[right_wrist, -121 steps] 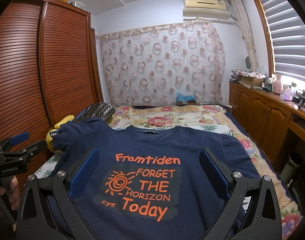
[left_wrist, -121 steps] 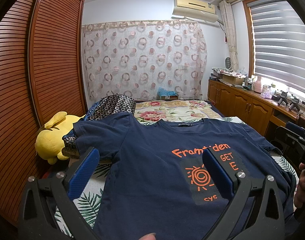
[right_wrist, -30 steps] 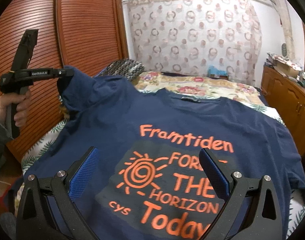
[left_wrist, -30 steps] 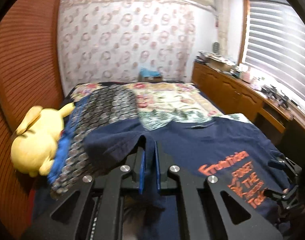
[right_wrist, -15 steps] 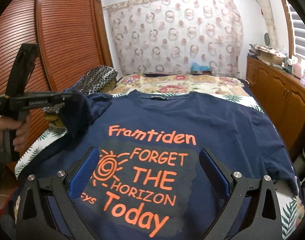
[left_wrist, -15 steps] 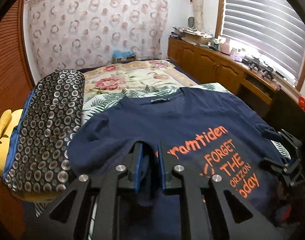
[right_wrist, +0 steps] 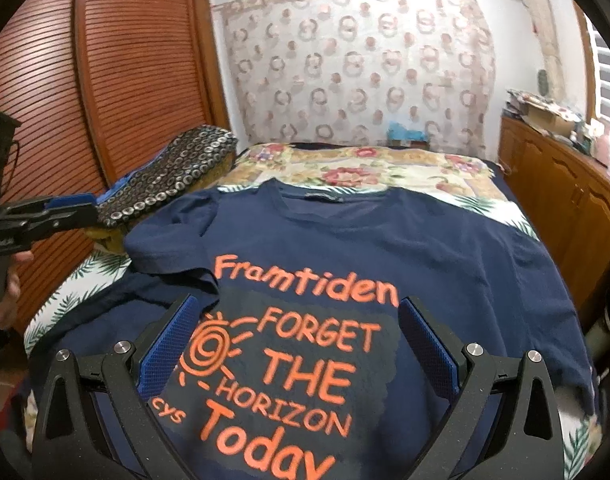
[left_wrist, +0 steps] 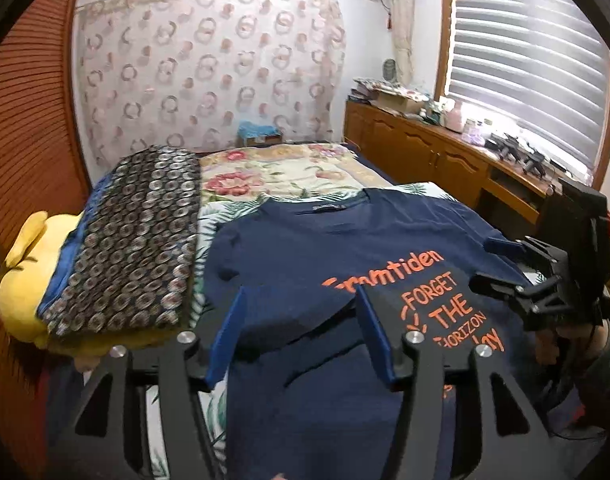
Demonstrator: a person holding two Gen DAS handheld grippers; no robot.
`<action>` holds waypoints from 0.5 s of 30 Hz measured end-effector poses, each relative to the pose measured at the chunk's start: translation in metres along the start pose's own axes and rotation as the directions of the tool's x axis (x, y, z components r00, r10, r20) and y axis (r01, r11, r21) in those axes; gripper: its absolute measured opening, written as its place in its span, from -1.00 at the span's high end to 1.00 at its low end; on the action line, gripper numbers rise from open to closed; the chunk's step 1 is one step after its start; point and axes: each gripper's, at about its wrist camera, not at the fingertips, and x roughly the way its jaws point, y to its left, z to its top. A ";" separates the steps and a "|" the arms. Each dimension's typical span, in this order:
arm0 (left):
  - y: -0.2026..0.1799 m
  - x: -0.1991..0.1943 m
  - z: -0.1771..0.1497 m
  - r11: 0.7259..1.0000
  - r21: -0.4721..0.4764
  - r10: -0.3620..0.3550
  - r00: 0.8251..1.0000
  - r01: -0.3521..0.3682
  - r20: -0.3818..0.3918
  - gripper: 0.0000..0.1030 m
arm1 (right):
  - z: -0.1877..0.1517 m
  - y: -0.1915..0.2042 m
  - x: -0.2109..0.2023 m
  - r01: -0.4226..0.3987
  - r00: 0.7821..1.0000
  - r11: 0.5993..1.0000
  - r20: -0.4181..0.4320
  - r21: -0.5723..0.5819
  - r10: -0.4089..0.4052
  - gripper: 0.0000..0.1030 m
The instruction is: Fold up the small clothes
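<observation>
A navy T-shirt (right_wrist: 385, 240) with orange print lies face up on the bed; it also shows in the left wrist view (left_wrist: 345, 248). Its left sleeve (right_wrist: 173, 248) is folded inward onto the chest, beside the print. My left gripper (left_wrist: 301, 332) is open and empty, just above that folded sleeve (left_wrist: 281, 312). It shows at the left of the right wrist view (right_wrist: 61, 210). My right gripper (right_wrist: 297, 344) is open and empty above the printed chest. It shows at the right of the left wrist view (left_wrist: 501, 264).
A patterned dark pillow (left_wrist: 137, 248) and a yellow plush toy (left_wrist: 21, 280) lie along the bed's left side, by the wooden slatted wardrobe (right_wrist: 105, 80). A floral bedspread (right_wrist: 365, 168) covers the far half. A wooden cabinet (left_wrist: 445, 164) runs along the right.
My left gripper carried the left sleeve inward over the chest, then opened and let it go. The sleeve now lies folded on the shirt. The right gripper stayed open over the print.
</observation>
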 end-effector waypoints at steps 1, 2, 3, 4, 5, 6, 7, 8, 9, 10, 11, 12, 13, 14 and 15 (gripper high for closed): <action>0.005 -0.001 -0.002 1.000 -0.006 0.006 1.000 -0.006 0.005 -0.13 | 0.004 0.003 0.003 -0.012 1.000 1.000 -0.004 -0.013 0.012 -0.92; 0.009 -0.004 -0.004 1.000 -0.012 0.017 1.000 -0.017 0.012 -0.13 | 0.008 0.007 0.007 -0.030 1.000 0.999 -0.009 -0.028 0.030 -0.91; 0.015 -0.010 -0.008 0.999 -0.022 0.034 0.999 -0.034 0.021 -0.14 | 0.012 0.012 0.011 -0.042 0.999 0.998 -0.013 -0.037 0.042 -0.89; 0.019 -0.013 -0.011 0.999 -0.030 0.043 0.999 -0.042 0.027 -0.15 | 0.016 0.017 0.015 -0.057 0.998 0.997 -0.019 -0.050 0.056 -0.88; 0.023 -0.016 -0.012 0.998 -0.039 0.049 0.998 -0.048 0.032 -0.15 | 0.021 0.024 0.021 -0.080 0.997 0.994 -0.027 -0.071 0.079 -0.85; 0.028 -0.019 -0.014 0.997 -0.048 0.055 0.998 -0.053 0.036 -0.15 | 0.024 0.030 0.025 -0.098 0.995 0.991 -0.035 -0.088 0.096 -0.83; 0.032 -0.020 -0.015 0.997 -0.053 0.059 0.997 -0.057 0.039 -0.16 | 0.027 0.037 0.029 -0.116 0.993 0.988 -0.042 -0.105 0.112 -0.81; 0.035 -0.025 -0.018 0.996 -0.056 0.073 0.996 -0.070 0.046 -0.16 | 0.031 0.046 0.036 -0.143 0.989 0.981 -0.056 -0.134 0.137 -0.73; 0.036 -0.027 -0.019 0.995 -0.057 0.082 0.995 -0.079 0.050 -0.16 | 0.033 0.053 0.041 -0.163 0.986 0.976 -0.065 -0.147 0.154 -0.67; 0.039 -0.031 -0.021 0.994 -0.057 0.094 0.994 -0.091 0.055 -0.17 | 0.036 0.060 0.047 -0.187 0.981 0.968 -0.079 -0.167 0.176 -0.63; 0.042 -0.034 -0.022 0.993 -0.060 0.104 0.993 -0.101 0.061 -0.17 | 0.039 0.069 0.054 -0.218 0.974 0.958 -0.098 -0.186 0.202 -0.50; 0.045 -0.037 -0.024 0.992 -0.067 0.112 0.991 -0.107 0.067 -0.18 | 0.041 0.075 0.060 -0.239 0.969 0.951 -0.111 -0.197 0.221 -0.40; 0.048 -0.040 -0.026 0.991 -0.076 0.116 0.991 -0.110 0.071 -0.18 | 0.041 0.083 0.067 -0.263 0.962 0.942 -0.127 -0.210 0.241 -0.36; 0.050 -0.041 -0.027 0.990 -0.082 0.117 0.990 -0.111 0.074 -0.18 | 0.043 0.094 0.076 -0.295 0.952 0.929 -0.151 -0.222 0.266 -0.30; 0.055 -0.043 -0.031 0.989 -0.095 0.120 0.990 -0.112 0.076 -0.19 | 0.043 0.100 0.083 -0.311 0.946 0.922 -0.165 -0.229 0.278 -0.29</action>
